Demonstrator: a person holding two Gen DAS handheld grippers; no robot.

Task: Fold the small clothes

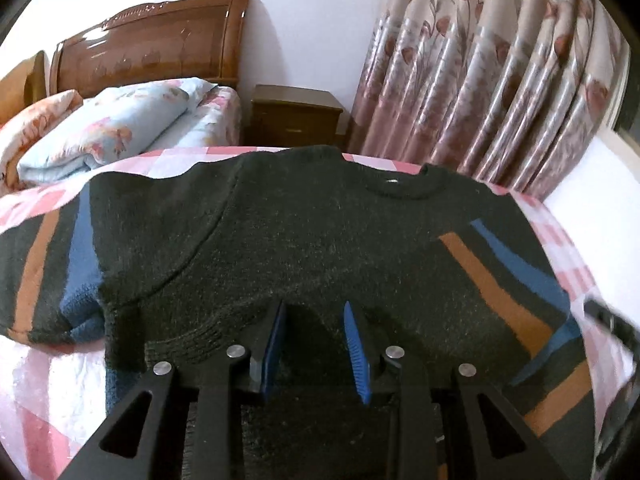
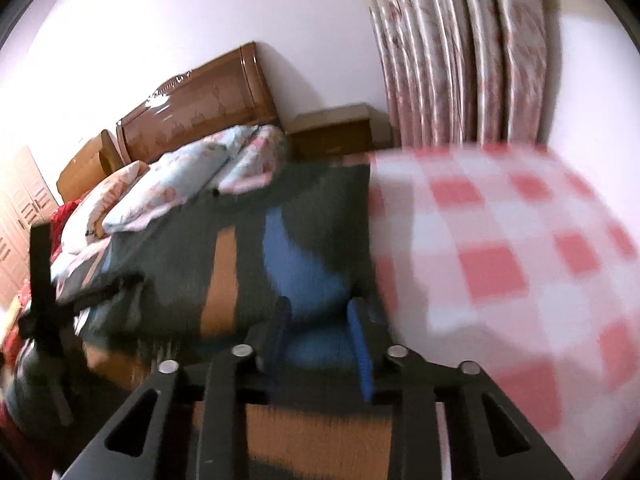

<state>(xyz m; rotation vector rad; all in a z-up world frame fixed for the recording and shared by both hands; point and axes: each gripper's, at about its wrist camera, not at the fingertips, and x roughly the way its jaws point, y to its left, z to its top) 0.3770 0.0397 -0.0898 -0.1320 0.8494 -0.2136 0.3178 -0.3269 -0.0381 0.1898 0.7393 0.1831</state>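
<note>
A dark knit sweater (image 1: 320, 232) with orange and blue stripes on its sleeves lies flat on the pink-and-white checked bedcover (image 1: 36, 392), neck hole at the far side. My left gripper (image 1: 314, 344) is open, its blue-padded fingers spread just over the sweater's near hem. In the right wrist view my right gripper (image 2: 320, 340) is open over the striped sleeve (image 2: 248, 264), near the blue stripe; this view is motion-blurred. The left gripper's black body (image 2: 44, 292) shows at the far left of the right wrist view.
A folded floral quilt (image 1: 108, 124) and pillows lie at the head of the bed by the wooden headboard (image 1: 148, 44). A wooden nightstand (image 1: 296, 116) stands beside the bed. Floral curtains (image 1: 500, 72) hang to the right. Checked bedcover (image 2: 500, 272) spreads right of the sweater.
</note>
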